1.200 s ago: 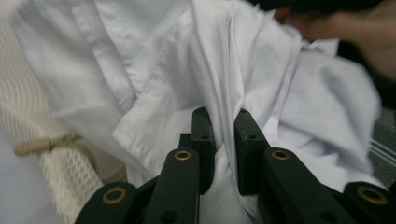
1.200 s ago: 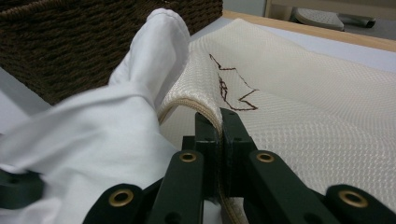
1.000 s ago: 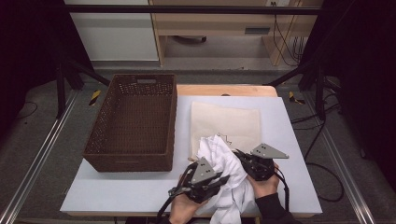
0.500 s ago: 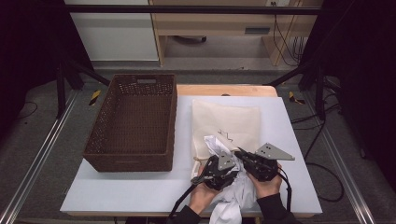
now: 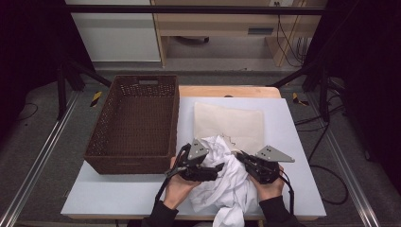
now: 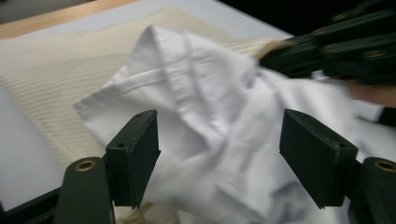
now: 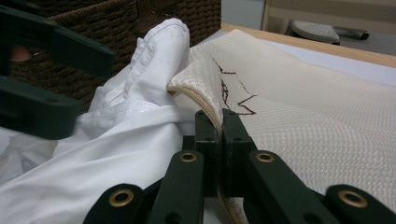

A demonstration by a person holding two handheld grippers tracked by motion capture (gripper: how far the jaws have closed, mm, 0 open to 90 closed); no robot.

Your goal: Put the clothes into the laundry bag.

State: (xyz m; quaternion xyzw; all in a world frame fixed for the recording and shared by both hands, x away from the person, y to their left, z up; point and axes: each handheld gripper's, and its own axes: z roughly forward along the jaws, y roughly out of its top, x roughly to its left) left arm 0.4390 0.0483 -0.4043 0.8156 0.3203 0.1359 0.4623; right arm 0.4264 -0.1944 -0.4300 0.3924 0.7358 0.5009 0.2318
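A crumpled white garment point(image 5: 227, 182) lies at the table's front edge, overlapping the near side of a flat cream cloth point(image 5: 231, 123). My left gripper point(image 5: 215, 168) is open, its jaws spread on either side of a fold of the white garment point(image 6: 210, 107) without touching it. My right gripper point(image 7: 220, 126) is shut on the raised near hem of the cream cloth point(image 7: 303, 107), which has a dark zigzag stitch. It sits at the garment's right side point(image 5: 241, 158). The white garment point(image 7: 140, 93) bunches up against that hem.
A brown wicker basket point(image 5: 135, 118) stands to the left on the pale table top point(image 5: 123, 194), close to my left hand. The basket's wall point(image 7: 116, 23) rises just behind the garment. A wooden strip point(image 5: 227, 91) edges the far side of the table.
My left gripper swung right over the white garment, then drew back a little to the left with its jaws open. The garment is bunched higher. My right gripper stayed almost still.
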